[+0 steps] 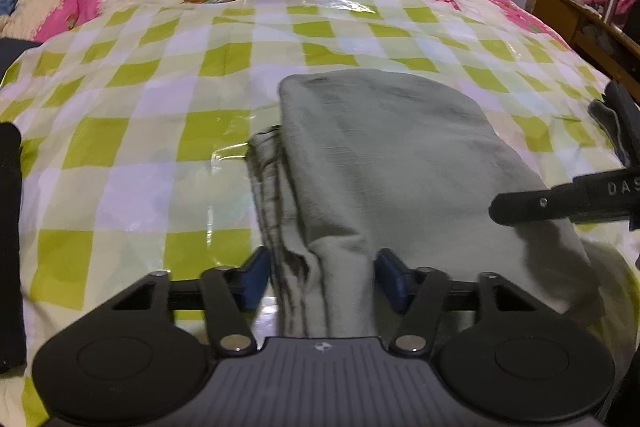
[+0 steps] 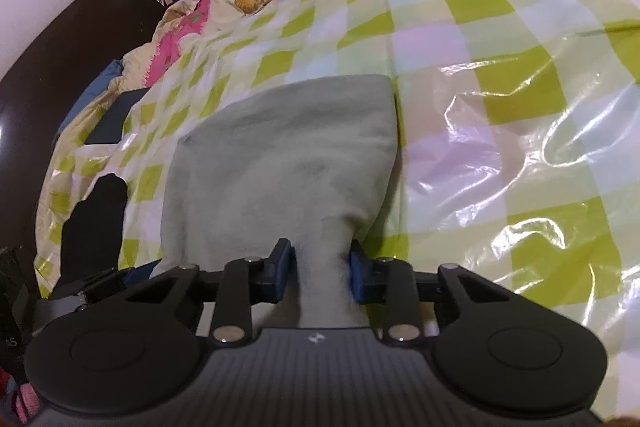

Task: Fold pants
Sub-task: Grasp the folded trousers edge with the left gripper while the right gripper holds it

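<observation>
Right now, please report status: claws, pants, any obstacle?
Both claws, left claw and right claw, pinch the pants. Pants bunched on checkered sheet. No obstacle seen.

You have pale grey-green pants (image 1: 384,155) folded into a thick, layered bundle on the checked cover, their stacked edges showing at the left, the near end bunched up.

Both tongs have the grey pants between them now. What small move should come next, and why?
Probably lift both tongs together and carry the near edge toward the far end. The pants lie half-folded on the checkered sheet, bunched between the right tongs and left tongs.
</observation>
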`<state>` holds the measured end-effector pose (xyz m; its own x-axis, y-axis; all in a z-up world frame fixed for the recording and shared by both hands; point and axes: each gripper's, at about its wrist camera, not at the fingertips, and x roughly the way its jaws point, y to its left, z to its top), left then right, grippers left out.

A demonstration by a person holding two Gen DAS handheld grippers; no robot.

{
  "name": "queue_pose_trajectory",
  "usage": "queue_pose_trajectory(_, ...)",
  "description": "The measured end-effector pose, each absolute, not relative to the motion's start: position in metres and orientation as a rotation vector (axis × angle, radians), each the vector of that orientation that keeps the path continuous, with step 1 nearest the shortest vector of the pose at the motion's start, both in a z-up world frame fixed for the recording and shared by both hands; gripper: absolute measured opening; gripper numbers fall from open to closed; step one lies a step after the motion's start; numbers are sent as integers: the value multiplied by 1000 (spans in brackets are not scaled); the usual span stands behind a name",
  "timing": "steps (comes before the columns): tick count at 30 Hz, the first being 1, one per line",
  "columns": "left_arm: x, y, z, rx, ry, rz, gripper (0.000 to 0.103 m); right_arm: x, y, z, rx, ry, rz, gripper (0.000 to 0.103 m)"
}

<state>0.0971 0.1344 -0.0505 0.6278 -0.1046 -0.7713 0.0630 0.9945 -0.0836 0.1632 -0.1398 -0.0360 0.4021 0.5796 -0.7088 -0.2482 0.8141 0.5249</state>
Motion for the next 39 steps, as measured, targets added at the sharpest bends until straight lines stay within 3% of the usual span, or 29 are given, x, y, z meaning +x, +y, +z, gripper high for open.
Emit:
queue_pose_trajectory(5,89,135,-48,-48,886,-65,68,161,-141,-32,305,1042,473,23)
queue_pose_trajectory(10,81,130,-44,-26,886,-35,68,145,-131,-22,197,1014,467,28)
queue_pose_trajectory(26,65,116,-29,9,863,-11,68,123,-147,-17,255,1005,430,29)
queue_pose_trajectory(31,69,119,-30,-8,867,-7,68,125,-143,-21,259,1009,452,38)
queue_pose_trajectory(39,76,123,-37,-29,885,-15,69,135,-136,-28,258,1023,453,43)
